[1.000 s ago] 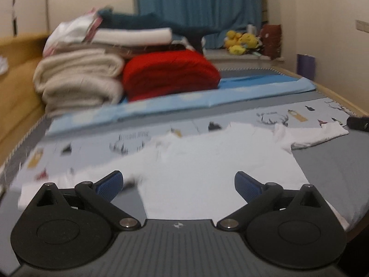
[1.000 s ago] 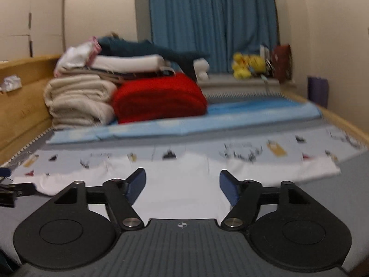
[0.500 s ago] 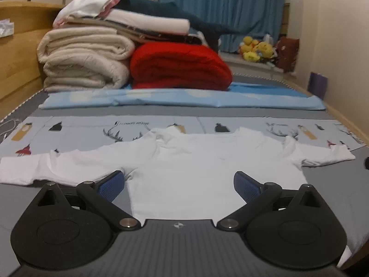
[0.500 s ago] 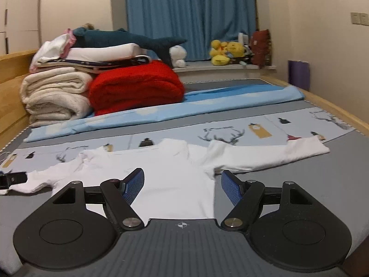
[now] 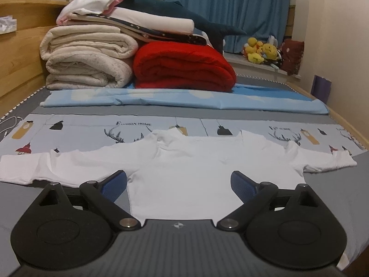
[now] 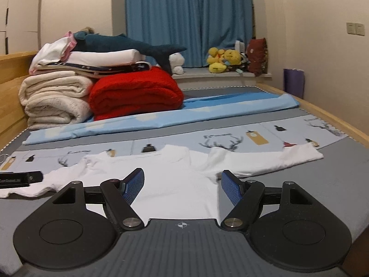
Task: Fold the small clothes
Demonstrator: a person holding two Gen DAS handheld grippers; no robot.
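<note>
the left tool (image 5: 178, 185) has its jaws spread wide and has just been closing a little, with nothing pinched; its blue pads (image 5: 114, 185) hang just over the near part of the shirt (image 5: 184, 173). the right tool (image 6: 182, 187) is spread too, its pads apart over the shirt's near right side, pinching nothing.

the white shirt lies flat and unfolded on the bed (image 5: 332, 184), collar to the far side, both long sleeves stretched out left and right. in the right view a dark part of the left tool (image 6: 20, 177) shows over the left sleeve.

under the shirt's far part is a pale printed sheet (image 5: 80, 129) with antlers and bottles. farther off lies a folded light blue sheet (image 5: 184, 99). at the far left stand a cream blanket stack (image 5: 87, 62) and, just beside it, a red blanket (image 5: 184, 67), with folded clothes and a plush shark (image 5: 175, 11) on top. yellow plush toys (image 5: 260, 50) sit on a far ledge before a blue curtain (image 5: 226, 7).
</note>
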